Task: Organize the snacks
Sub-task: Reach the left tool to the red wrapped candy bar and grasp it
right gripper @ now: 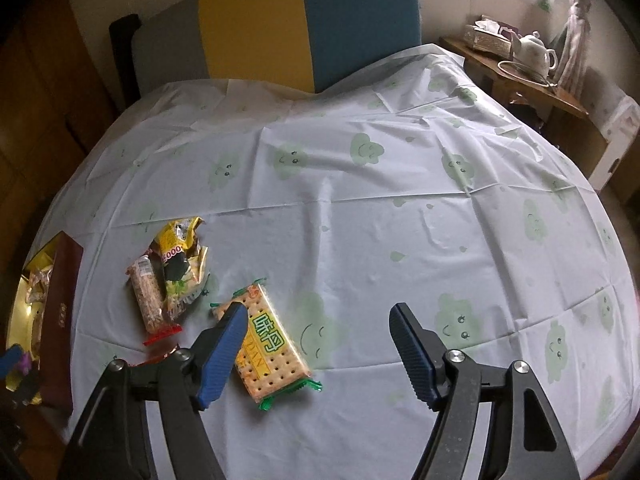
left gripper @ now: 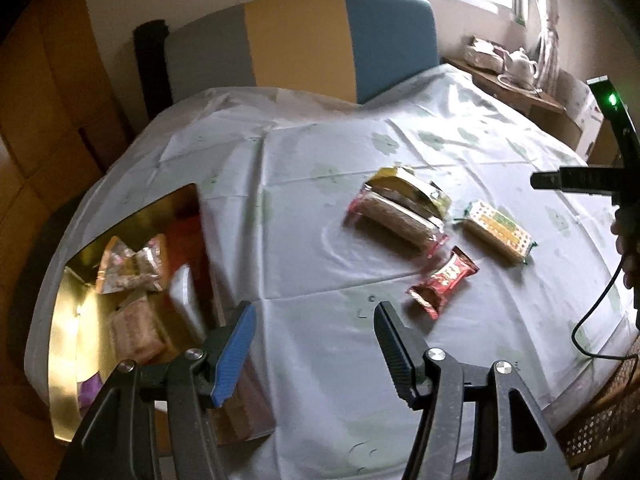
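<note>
The cracker pack [right gripper: 267,346] carries green Chinese characters and the letters "DAN"; it lies on the tablecloth [right gripper: 360,216] under the right gripper [right gripper: 316,354], whose jaws stand apart with nothing between them. Only the left camera shows well the gold box [left gripper: 72,320] with several wrapped snacks inside. The left gripper [left gripper: 312,350] is also spread and empty. A red snack pack [left gripper: 442,282] lies just beside the crackers.

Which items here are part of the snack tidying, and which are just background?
Job: gold box, cracker pack, red snack bar, yellow packet, clear-wrapped bar.
Background: teapot, tissue box, chair, tablecloth.
</note>
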Tool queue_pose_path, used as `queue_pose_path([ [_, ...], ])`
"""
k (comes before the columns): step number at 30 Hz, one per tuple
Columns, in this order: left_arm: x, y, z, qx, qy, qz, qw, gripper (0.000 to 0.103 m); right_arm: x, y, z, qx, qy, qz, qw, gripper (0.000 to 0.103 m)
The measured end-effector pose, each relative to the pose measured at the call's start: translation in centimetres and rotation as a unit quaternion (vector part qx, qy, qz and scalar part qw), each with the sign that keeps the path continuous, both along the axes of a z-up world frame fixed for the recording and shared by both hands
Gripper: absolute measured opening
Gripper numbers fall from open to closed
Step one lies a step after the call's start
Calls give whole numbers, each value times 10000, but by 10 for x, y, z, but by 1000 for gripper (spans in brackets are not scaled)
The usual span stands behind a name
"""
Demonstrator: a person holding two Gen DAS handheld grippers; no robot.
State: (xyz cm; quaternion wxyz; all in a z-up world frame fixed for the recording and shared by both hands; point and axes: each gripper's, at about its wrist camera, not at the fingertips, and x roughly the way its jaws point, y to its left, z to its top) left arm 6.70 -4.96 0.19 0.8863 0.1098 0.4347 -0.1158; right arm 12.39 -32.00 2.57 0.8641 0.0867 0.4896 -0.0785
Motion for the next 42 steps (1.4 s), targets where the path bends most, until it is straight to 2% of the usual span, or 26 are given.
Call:
queue_pose_path([
  [6,4,-19,-8,74,121,-204,9997,62,0,0,2,-19,-44,18,10000,78],
  [17,11,-52,-20,59,407,-783,9961,62,0,3,3,-39,-65,88,9999,81],
  [20,15,-59,-26,-28,590,-987,9934,62,0,3,3,-31,-70,70,9999,81],
  [31,36,-87,-44,23,890,-1662,9821,62,3,-5,3,36,-58,-50,10000,81],
  [35,40,-98,-51,160,941,-1949,9762,62,2,-6,3,52,-68,-76,9999,82],
  [42,51,-114,-68,371,1069,-2074,9717,60,3,-6,3,59,-49,-75,9999,83],
])
